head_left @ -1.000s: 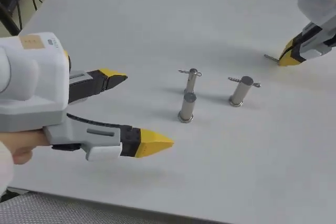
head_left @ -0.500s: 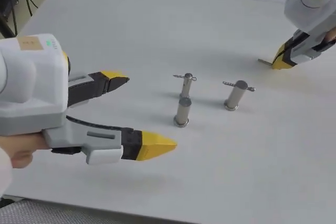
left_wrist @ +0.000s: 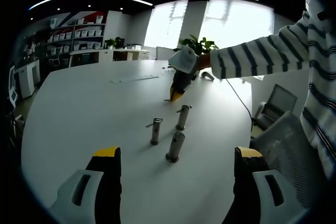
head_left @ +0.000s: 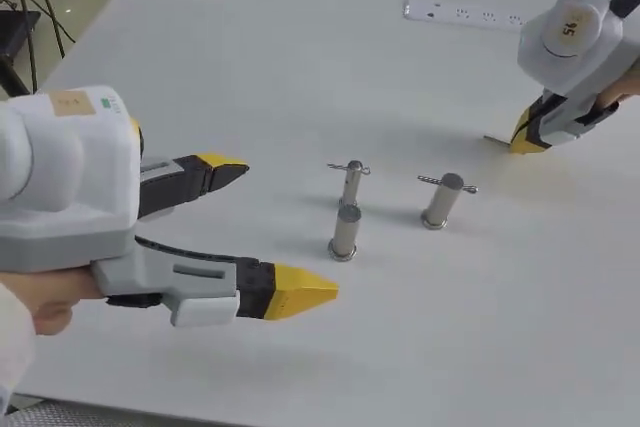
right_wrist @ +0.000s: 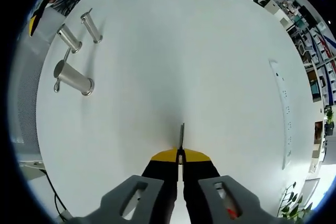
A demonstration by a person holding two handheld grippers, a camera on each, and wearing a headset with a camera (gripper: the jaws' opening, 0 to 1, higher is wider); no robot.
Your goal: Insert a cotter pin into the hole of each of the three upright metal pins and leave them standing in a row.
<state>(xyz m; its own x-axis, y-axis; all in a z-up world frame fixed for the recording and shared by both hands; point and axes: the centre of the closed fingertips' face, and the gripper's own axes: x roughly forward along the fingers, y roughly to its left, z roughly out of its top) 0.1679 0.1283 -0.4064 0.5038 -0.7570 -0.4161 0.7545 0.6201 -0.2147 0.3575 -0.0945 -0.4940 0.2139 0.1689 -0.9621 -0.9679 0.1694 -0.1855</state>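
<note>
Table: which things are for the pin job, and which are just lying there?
For the job:
front pin
back pin
side pin
cotter pin, pinched in the right gripper

Just lying there:
power strip

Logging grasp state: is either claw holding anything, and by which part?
Right claw is shut on a cotter pin by one end; the rest sticks forward. Left claw open, empty.

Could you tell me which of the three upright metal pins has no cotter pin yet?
The front grey metal pin, its top bare; the rear pin and right-hand pin each carry a cotter pin.
</note>
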